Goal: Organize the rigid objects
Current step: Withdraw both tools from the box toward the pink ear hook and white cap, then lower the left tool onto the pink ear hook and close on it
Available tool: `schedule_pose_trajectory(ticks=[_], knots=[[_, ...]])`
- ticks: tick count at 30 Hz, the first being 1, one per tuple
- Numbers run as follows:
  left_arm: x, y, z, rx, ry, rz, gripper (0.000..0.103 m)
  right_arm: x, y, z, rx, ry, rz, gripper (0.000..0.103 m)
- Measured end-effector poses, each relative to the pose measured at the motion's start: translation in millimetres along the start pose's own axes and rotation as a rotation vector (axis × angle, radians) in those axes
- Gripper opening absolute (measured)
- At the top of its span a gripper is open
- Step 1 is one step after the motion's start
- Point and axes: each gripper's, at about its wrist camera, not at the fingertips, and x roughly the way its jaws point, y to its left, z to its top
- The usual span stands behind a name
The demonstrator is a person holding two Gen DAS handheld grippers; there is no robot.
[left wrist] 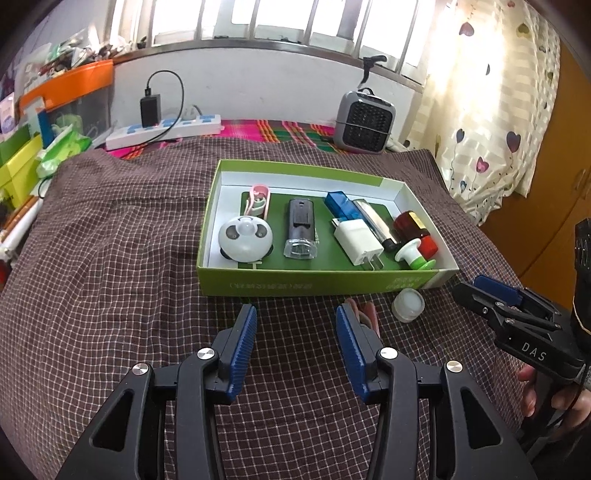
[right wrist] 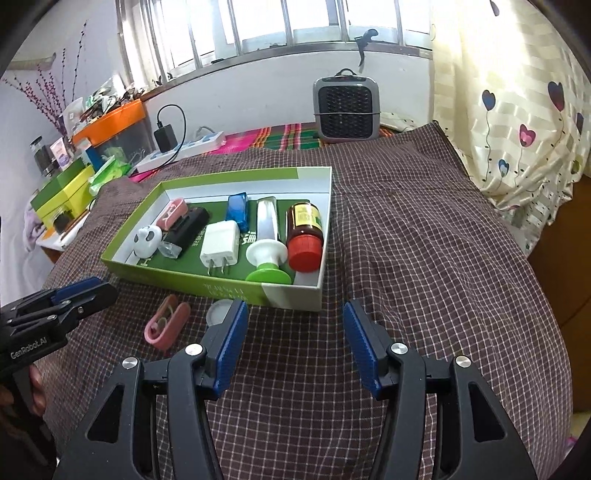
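A checked brown cloth point(right wrist: 424, 236) under a barred window point(left wrist: 258, 18) carries a green box point(left wrist: 314, 282) of small objects, with a pink clip point(right wrist: 168, 326) and white cap point(left wrist: 407, 304) before it; left gripper point(left wrist: 295, 349) and right gripper point(right wrist: 295, 341) hover open, empty.

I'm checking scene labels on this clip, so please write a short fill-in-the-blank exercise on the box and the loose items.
1. The brown bottle in the green box has a ____ cap.
2. The white charger lies ____ the box.
3. The pink clip on the checked cloth lies ____ the box.
4. Both the left tool and the right tool hold ____.

Missing words: red; inside; outside; nothing
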Motion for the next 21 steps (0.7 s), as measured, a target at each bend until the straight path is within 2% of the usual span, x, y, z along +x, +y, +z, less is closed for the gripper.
schedule_pose_trajectory(ticks=[17,21], knots=[[10.4,-30.5,-5.5,0.048,0.039,-0.011,0.044,-4.1,-22.2,-8.8,0.026,0.011,0.002,0.055],[14.1,-37.8,-7.1,0.057,0.05,-0.015,0.047,-4.4,-28.8,-10.5,0.034,0.013,0.002,0.055]])
